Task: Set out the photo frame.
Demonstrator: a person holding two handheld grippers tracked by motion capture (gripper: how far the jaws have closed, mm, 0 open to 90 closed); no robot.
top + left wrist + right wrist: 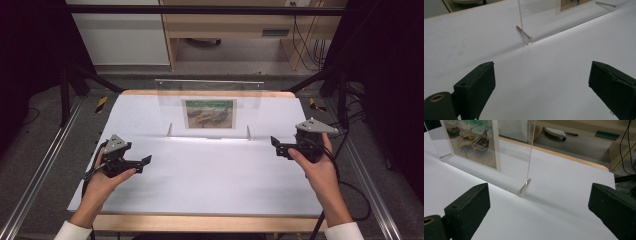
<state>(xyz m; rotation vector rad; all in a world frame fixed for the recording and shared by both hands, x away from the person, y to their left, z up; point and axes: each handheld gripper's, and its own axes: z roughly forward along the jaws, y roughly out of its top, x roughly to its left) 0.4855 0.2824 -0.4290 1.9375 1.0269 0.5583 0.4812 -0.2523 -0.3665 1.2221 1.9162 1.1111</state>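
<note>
Clearly, the clear acrylic picture frame with the boat painting inside [209, 107] is standing upright at the far middle of the white tabletop [200, 175], resting on two small metal pin feet [524, 32]. It is probably stiff, fairly light and slippery, with smooth faces that scratch or smudge easily, and its thin upright panel could tip if pushed on one face. Judging by that, the safest hold is on the bare side edges, one claw pinching each end low down, clear of the print, so the panel is staying level when lifted.

On the near left, the left claw [146, 161] is hanging just above the tabletop with its black jaws spread wide and nothing between them, pointing right and slightly toward the frame's left foot. On the right, the right claw [274, 142] is likewise gaping wide and empty, pointing left toward the frame's right edge [531, 155]. Both are sitting well apart from the frame, each held in a hand [320, 170] with the forearm reaching in from the near edge.
</note>
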